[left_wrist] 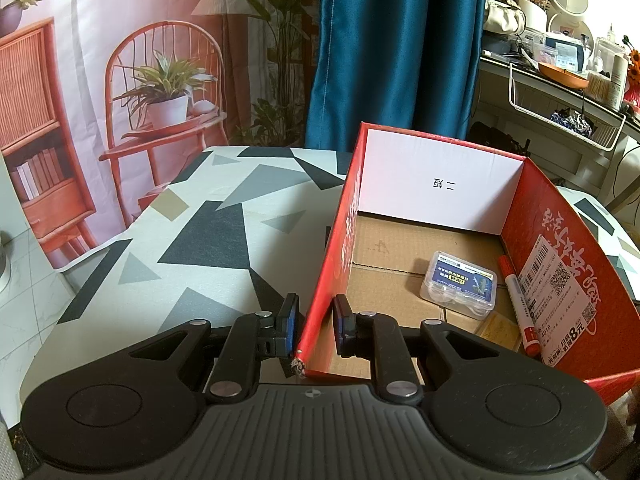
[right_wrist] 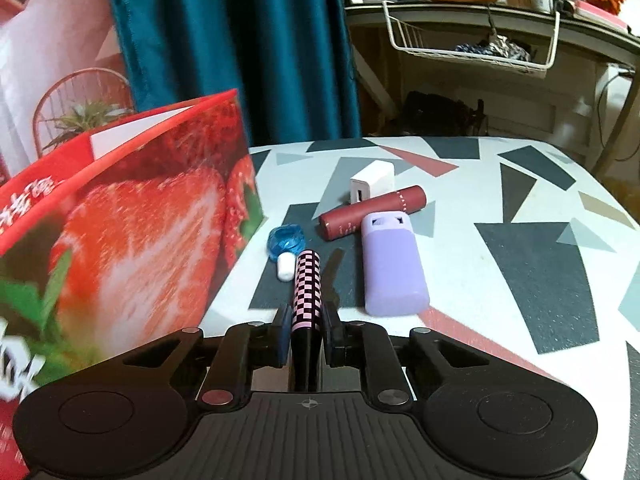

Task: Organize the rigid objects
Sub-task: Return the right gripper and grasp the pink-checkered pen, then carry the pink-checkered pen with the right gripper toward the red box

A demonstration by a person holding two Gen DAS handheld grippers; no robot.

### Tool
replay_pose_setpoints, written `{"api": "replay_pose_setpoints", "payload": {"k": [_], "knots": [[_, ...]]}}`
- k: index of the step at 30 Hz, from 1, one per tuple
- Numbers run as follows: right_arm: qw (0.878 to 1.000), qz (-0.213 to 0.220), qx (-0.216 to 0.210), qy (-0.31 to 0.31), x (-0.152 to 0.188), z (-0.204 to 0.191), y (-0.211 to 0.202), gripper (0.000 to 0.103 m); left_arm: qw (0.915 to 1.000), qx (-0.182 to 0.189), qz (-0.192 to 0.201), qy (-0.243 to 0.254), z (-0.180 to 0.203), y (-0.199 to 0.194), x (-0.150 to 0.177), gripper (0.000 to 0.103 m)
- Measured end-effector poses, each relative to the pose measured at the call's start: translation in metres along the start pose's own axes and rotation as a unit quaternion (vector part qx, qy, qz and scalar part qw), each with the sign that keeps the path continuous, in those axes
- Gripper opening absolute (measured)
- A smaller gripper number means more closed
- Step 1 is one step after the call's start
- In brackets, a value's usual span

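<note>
Tongs both pinching: left gripper clamps the red box wall (near corner) — right gripper squeezes a checkered tube beside the purple case.

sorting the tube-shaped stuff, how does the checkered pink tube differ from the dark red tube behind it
The checkered pink tube has a pink-and-black check pattern; the dark red tube is one plain colour with faint lettering. The checkered one sits clamped between the fingers of the right gripper; the dark red one lies free on the table. The checkered tube points away from the camera; the dark red one lies crosswise. Both are slim cylinders outside the box.
</note>
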State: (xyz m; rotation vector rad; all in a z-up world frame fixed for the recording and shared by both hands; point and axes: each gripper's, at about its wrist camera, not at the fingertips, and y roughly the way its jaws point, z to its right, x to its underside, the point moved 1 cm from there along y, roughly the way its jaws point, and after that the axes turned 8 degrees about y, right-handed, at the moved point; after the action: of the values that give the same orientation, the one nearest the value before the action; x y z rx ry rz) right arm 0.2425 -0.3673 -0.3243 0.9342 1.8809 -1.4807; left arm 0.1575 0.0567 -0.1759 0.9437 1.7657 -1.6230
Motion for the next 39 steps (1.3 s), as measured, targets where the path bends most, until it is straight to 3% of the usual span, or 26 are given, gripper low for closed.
{"api": "replay_pose_setpoints", "payload": {"k": [7, 13, 39], "knots": [[0.998, -0.002, -0.047, -0.047, 0.017, -0.020, -0.012, 0.015, 1.0000, 0.000, 0.000, 0.000, 0.000, 0.000, 0.000, 0.020], [0.996, -0.012, -0.036, -0.081, 0.026, -0.033, -0.006, 0.015, 1.0000, 0.000, 0.000, -0.001, 0.000, 0.000, 0.000, 0.020], [0.995, -0.007, -0.015, -0.098, 0.029, -0.039, -0.005, 0.016, 1.0000, 0.001, 0.001, -0.002, 0.000, 0.000, 0.000, 0.020]]}}
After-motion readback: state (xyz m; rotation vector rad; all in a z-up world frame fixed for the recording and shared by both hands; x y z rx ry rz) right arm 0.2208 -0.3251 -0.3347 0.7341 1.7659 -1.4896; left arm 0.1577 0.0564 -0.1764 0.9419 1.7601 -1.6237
